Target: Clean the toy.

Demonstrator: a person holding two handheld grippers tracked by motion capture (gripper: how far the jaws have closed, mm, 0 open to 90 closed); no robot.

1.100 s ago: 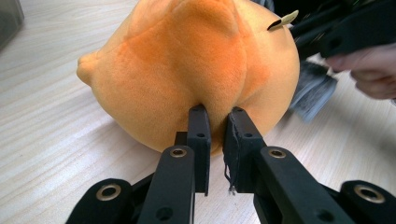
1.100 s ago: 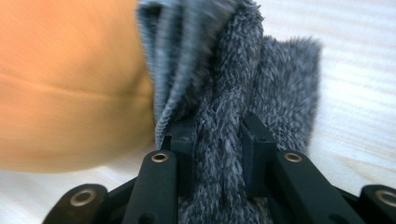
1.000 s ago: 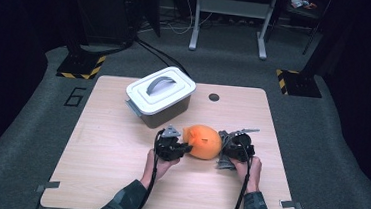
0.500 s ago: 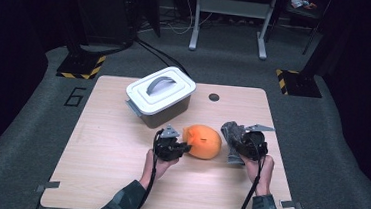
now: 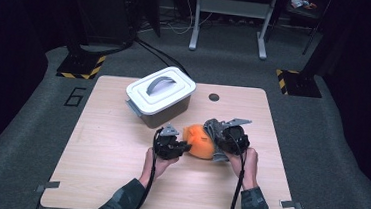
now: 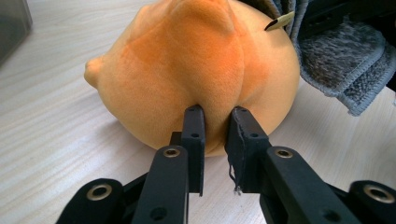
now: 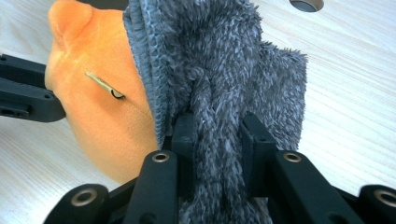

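the orange plush toy [image 5: 199, 141] lies on the wooden table [image 5: 109, 153], near its middle and in front of the lidded grey storage box [image 5: 160, 95]. judged by its nap and the way it dimples, it is soft, light and squashy, not fragile, and unlikely to slip; a pinch of fabric or a seam fold is the sound place to take hold, since a grip across the full body would only squash it.

left gripper [image 6: 215, 140]: jaws nearly closed, pinching a fold of the toy's orange fabric low on its near side, the cloth puckered between them. in the high view this gripper [image 5: 173, 144] sits touching the toy's left side.

right gripper [image 7: 217, 135]: jaws closed on a bunched strip of grey fleecy cloth [image 7: 224, 70], which is pressed against the toy's right side and partly drapes over it. in the high view it [image 5: 223, 137] is touching the toy from the right.

the toy thus lies between the two grippers, in contact with both. a small tan tag [image 7: 103, 85] stands out from the toy beside the cloth's hemmed edge.

the cloth is limp and light; it will drape and drag rather than hold shape.
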